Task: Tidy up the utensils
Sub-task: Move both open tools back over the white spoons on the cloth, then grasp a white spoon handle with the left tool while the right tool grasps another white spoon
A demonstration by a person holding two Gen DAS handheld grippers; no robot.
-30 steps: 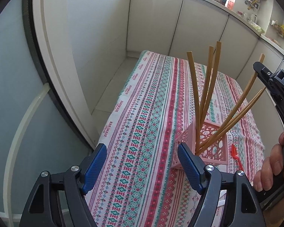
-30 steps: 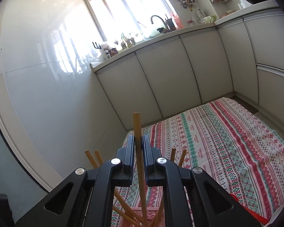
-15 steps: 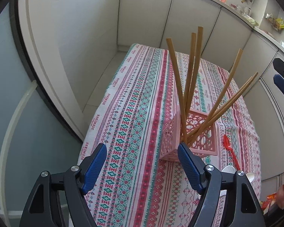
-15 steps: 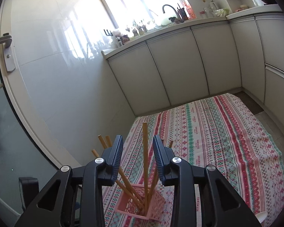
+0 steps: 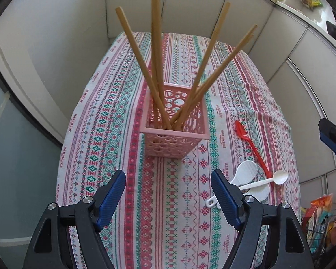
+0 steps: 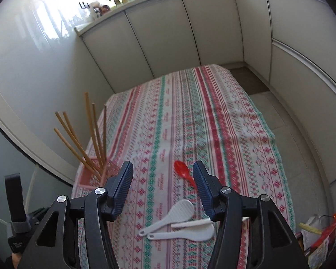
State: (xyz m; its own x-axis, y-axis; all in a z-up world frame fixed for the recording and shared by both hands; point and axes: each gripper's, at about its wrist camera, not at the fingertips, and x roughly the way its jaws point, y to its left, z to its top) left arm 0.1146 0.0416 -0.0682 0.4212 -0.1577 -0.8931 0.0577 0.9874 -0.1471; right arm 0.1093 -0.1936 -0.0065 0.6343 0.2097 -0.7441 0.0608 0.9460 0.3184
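6 chopsticks (image 5: pixel 155 51) stand in the pink basket (image 5: pixel 174 139), fanned out: 1 leans left, 2 rise nearly upright and close together, and 3 slant to the right, 2 of those almost side by side. Their lower ends gather at the basket's bottom. The basket is a square, perforated tub sitting upright on the striped tablecloth (image 5: pixel 127 121), toward its left side. From the right wrist view the basket (image 6: pixel 110 170) is partly hidden behind the left finger of that gripper, with the chopsticks (image 6: pixel 94 134) rising above it.

Outside the basket, 4 spoons lie on the cloth to its right. 1 red spoon (image 5: pixel 252 145) lies apart from the basket, bowl pointing away. Near its handle end are 2 white rice paddles (image 6: pixel 181 213) and 1 slim white spoon (image 5: pixel 266 180), overlapping in a loose pile.

Left gripper (image 5: pixel 168 192) hovers above the cloth just short of the basket, jaws spread wide and holding nothing. Right gripper (image 6: pixel 163 183) is also released and empty, hanging above the spoons, with the red spoon (image 6: pixel 183 172) between its fingers in view.

A few bright packets (image 5: pixel 320 215) sit at the cloth's right edge.
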